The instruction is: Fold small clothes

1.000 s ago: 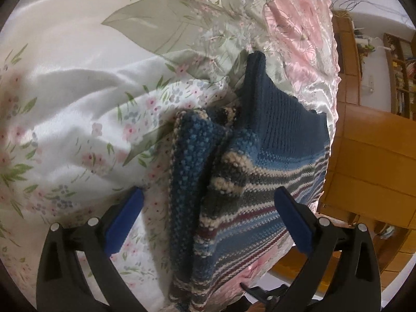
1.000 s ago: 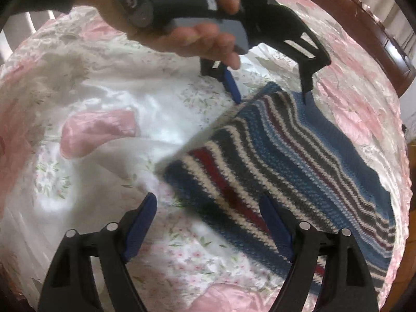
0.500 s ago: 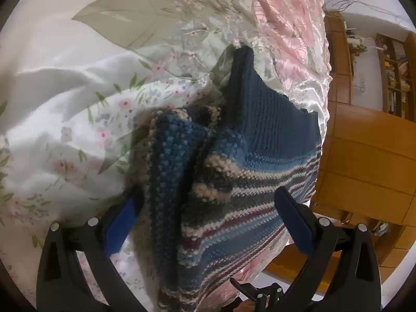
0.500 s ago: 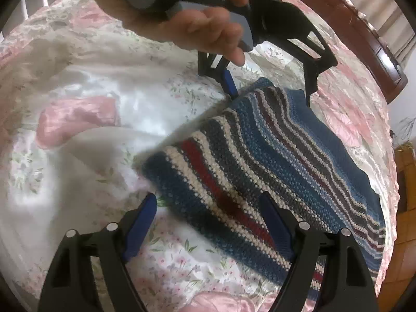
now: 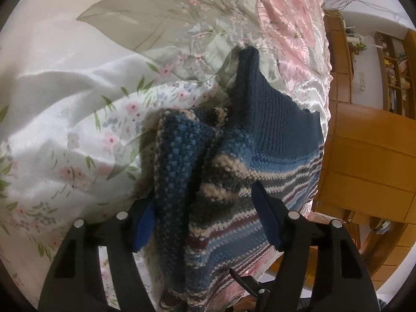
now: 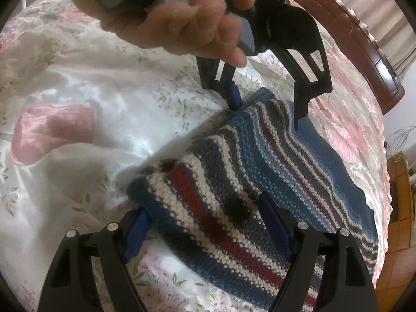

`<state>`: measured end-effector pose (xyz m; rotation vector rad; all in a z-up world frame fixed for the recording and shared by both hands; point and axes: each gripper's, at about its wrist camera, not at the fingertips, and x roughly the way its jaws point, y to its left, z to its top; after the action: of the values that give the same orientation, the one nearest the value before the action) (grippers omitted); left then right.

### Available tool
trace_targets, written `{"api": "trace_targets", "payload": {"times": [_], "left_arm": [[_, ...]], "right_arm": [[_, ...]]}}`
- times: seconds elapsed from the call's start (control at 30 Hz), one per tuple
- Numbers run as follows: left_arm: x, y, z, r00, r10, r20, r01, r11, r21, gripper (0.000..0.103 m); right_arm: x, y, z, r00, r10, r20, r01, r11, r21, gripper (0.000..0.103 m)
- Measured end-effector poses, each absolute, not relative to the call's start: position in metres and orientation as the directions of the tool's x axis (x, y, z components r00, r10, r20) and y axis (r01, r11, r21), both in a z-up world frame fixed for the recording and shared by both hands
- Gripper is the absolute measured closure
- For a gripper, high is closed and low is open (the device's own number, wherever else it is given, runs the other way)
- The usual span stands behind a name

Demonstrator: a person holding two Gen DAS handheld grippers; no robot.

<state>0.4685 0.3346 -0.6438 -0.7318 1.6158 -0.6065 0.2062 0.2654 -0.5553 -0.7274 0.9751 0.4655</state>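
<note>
- Lying across the floral satin bedspread (image 5: 78, 98) near its edge is the small knitted sweater, blue with cream, grey and dark red stripes (image 6: 273, 161); that is the garment you are folding.
- Your left gripper (image 5: 205, 218) has its blue-padded fingers spread apart, one on each side of a bunched fold of the sweater (image 5: 234, 161), with the knit sitting between them but not pinched.
- Your left hand (image 6: 187, 23) wraps the grey handle, seen from the right wrist camera, and that gripper's tips (image 6: 265, 101) press down at the far corner of the knit.
- Your right gripper (image 6: 205, 226) is likewise spread wide, its fingers straddling the near striped corner, with the wool bulging up between the pads.
- Beyond the bed edge stand wooden cabinets (image 5: 369, 161), and a dark wooden bed frame (image 6: 364, 52) curves along the far side.
</note>
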Motion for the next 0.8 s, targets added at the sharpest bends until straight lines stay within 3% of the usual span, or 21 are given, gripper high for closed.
{"api": "trace_targets", "payload": {"times": [0.2, 0.37, 0.53, 0.67, 0.8], "left_arm": [[0.471, 0.324, -0.645, -0.108, -0.753, -0.649, -0.131, 0.658, -0.741, 0.01], [0.47, 0.318, -0.641, -0.109, -0.74, -0.664, -0.1, 0.672, -0.733, 0.009], [0.467, 0.327, -0.644, -0.098, -0.734, -0.672, -0.11, 0.679, -0.726, 0.026], [0.465, 0.338, -0.648, -0.094, -0.725, -0.682, -0.134, 0.688, -0.713, 0.054], [0.463, 0.349, -0.652, -0.083, -0.736, -0.672, -0.164, 0.675, -0.719, 0.075]], "right_arm": [[0.202, 0.267, -0.556, 0.496, 0.037, -0.868, -0.652, 0.676, -0.344, 0.023], [0.206, 0.264, -0.556, 0.499, 0.05, -0.865, -0.645, 0.687, -0.333, 0.023], [0.209, 0.265, -0.558, 0.511, 0.051, -0.858, -0.653, 0.672, -0.349, 0.023], [0.209, 0.267, -0.557, 0.517, 0.053, -0.854, -0.653, 0.67, -0.354, 0.023], [0.212, 0.266, -0.555, 0.487, 0.079, -0.87, -0.664, 0.681, -0.31, 0.035]]}}
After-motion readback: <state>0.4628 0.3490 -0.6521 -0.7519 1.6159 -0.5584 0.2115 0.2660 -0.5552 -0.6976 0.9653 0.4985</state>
